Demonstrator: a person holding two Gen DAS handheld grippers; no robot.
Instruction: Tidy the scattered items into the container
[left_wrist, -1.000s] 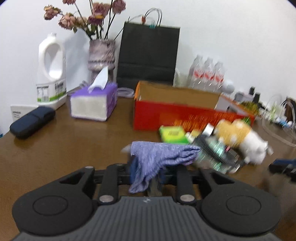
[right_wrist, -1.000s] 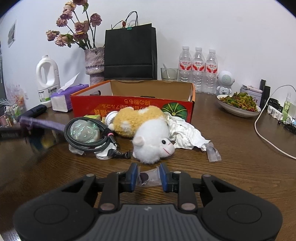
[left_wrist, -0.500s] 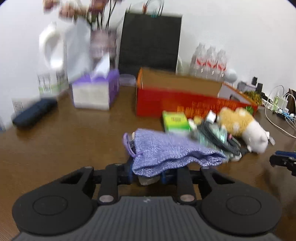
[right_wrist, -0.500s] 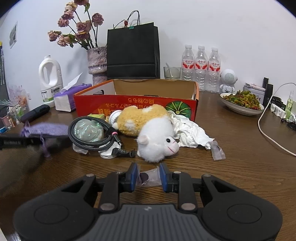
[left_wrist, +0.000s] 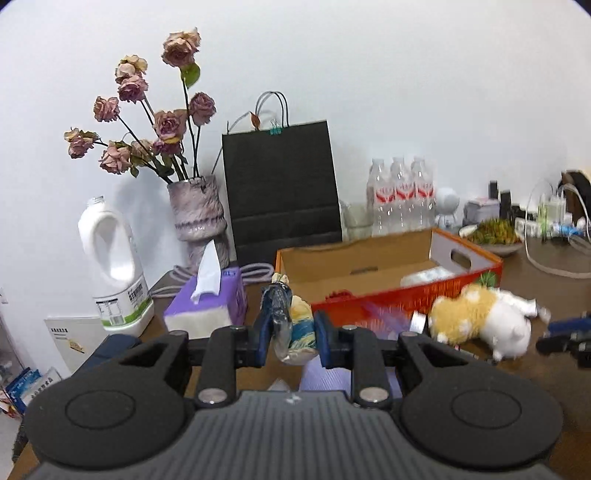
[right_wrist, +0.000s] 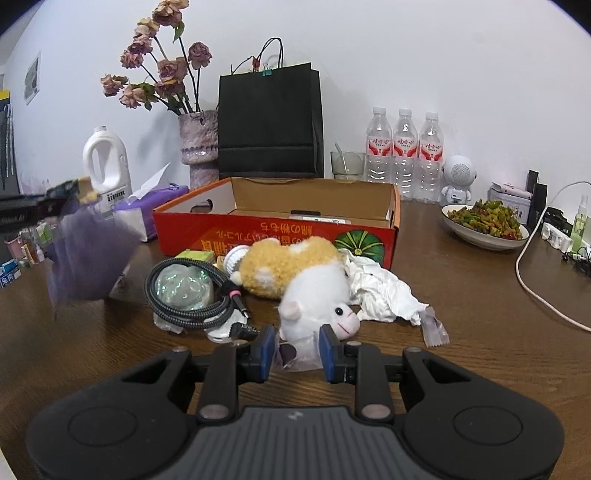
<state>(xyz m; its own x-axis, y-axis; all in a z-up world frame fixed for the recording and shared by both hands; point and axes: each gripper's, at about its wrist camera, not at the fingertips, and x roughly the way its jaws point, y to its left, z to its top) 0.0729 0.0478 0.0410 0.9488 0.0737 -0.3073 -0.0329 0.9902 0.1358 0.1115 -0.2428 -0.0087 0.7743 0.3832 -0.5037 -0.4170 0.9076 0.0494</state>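
Note:
My left gripper is shut on a purple cloth pouch and a small printed packet, lifted above the table left of the red cardboard box. From the right wrist view the pouch hangs blurred at the left. My right gripper is shut on a small clear plastic packet just before a yellow-and-white plush toy. A coiled black cable on a shiny bag, a green packet and crumpled white paper lie before the box.
A purple tissue box, white jug, flower vase and black paper bag stand at the back. Water bottles, a food bowl and a white cable are on the right.
My left gripper has risen with the purple pouch, which now hangs below the fingers, and has come nearer the box. The right gripper holds its packet and has barely moved.

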